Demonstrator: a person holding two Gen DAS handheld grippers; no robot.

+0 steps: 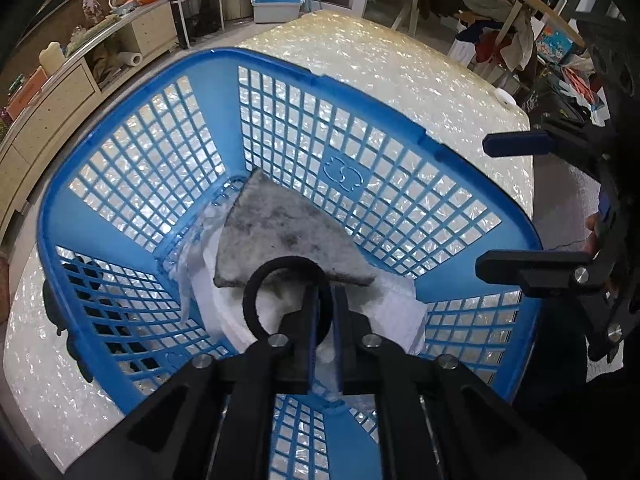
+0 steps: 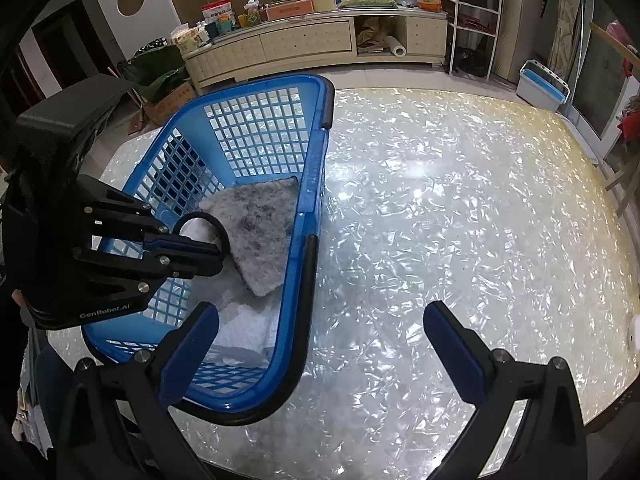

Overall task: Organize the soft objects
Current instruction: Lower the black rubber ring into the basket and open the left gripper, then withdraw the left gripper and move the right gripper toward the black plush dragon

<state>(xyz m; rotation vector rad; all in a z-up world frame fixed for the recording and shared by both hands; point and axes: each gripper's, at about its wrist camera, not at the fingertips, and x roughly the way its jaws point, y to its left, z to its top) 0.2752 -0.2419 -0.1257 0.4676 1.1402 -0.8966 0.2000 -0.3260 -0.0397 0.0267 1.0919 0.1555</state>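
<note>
A blue mesh basket (image 1: 280, 60) (image 2: 316, 184) stands on the pearly table (image 2: 440, 220). Inside it a grey felt cloth (image 1: 280, 236) (image 2: 256, 232) lies over a white cloth (image 1: 396, 316) (image 2: 244, 328). My left gripper (image 1: 326, 296) (image 2: 218, 254) reaches down into the basket, its pads nipping one side of a black hair band (image 1: 256, 280) (image 2: 200, 218), which stands just over the cloths. My right gripper (image 2: 320, 312) (image 1: 488, 206) hovers open beside the basket's right rim, nothing between its fingers.
A small white round thing (image 1: 505, 98) (image 2: 634, 336) sits at the table's right edge. On the floor beyond the table are a white and blue bucket (image 2: 542, 88) (image 1: 276, 4) and a long cream cabinet (image 2: 312, 44) with clutter on top.
</note>
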